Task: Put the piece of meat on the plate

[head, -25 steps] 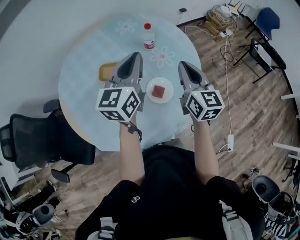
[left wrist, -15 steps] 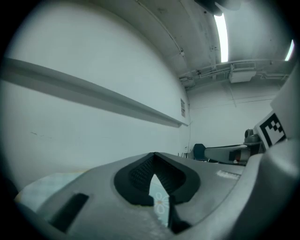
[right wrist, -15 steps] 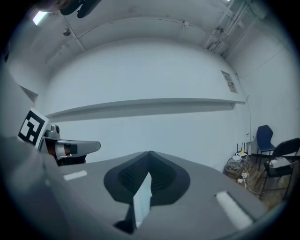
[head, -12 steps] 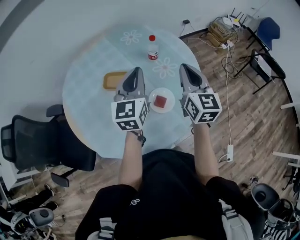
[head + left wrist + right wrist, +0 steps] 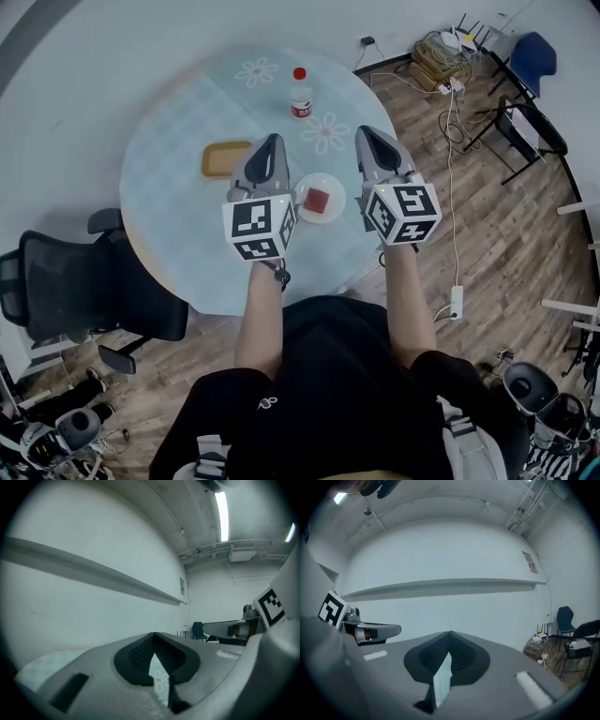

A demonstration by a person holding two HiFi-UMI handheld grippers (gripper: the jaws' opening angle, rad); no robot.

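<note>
A red piece of meat (image 5: 317,200) lies on a small white plate (image 5: 334,209) near the front of the round table (image 5: 169,216). My left gripper (image 5: 273,140) hovers just left of the plate, held level, jaws shut and empty. My right gripper (image 5: 360,131) hovers just right of the plate, also level, shut with nothing in it. In the left gripper view the left gripper (image 5: 154,634) shows its tips meeting, and the tablecloth shows below them. In the right gripper view the right gripper (image 5: 449,633) looks the same. Neither gripper view shows the meat or plate.
A yellow tray (image 5: 225,158) lies left of my left gripper. A bottle with a red cap (image 5: 300,93) stands at the table's far side. A black office chair (image 5: 66,291) is at the table's left. Cables (image 5: 448,42) and chairs (image 5: 532,47) stand on the wood floor at right.
My left gripper has sunk a little and rolled slightly. My right gripper has risen a little beside the plate. The meat stays on the plate.
</note>
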